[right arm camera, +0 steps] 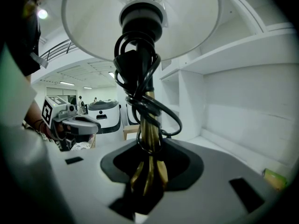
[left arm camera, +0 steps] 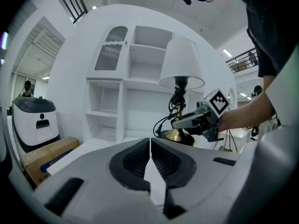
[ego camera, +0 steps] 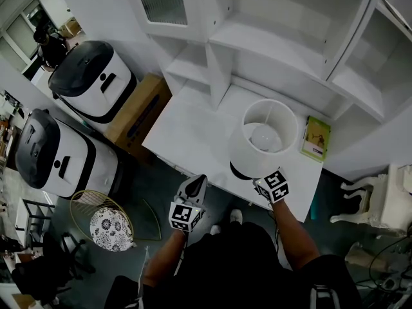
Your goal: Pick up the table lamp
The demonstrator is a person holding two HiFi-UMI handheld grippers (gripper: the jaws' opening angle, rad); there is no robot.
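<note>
Two arms reach out from the bottom of the head view, and each hand holds a gripper. On the white tabletop (ego camera: 193, 131) stands the table lamp (ego camera: 264, 137), close to the front edge and on the right side. It stands straight up, so its long line runs up and down. The white shade (left arm camera: 181, 62) is on top and the round gold base (left arm camera: 176, 135) is at the bottom, though I cannot tell if the base touches the tabletop. A black cord (right arm camera: 140, 92) is wound round the thin gold stem (right arm camera: 148, 143). The right gripper (ego camera: 260, 182) comes in from the front, under the shade and low down just above the base. It points a little downward, and its two jaws pinch the stem between them. The right arm is stretched forward, almost straight. The left gripper (left arm camera: 150, 146) is off to the left of the lamp, by the front edge of the tabletop and apart from it. Its jaws are pressed together with nothing in them, and the left arm is bent a bit. A green book (ego camera: 316, 138) lies to the right of the lamp. White shelves (ego camera: 270, 37) stand behind.
</note>
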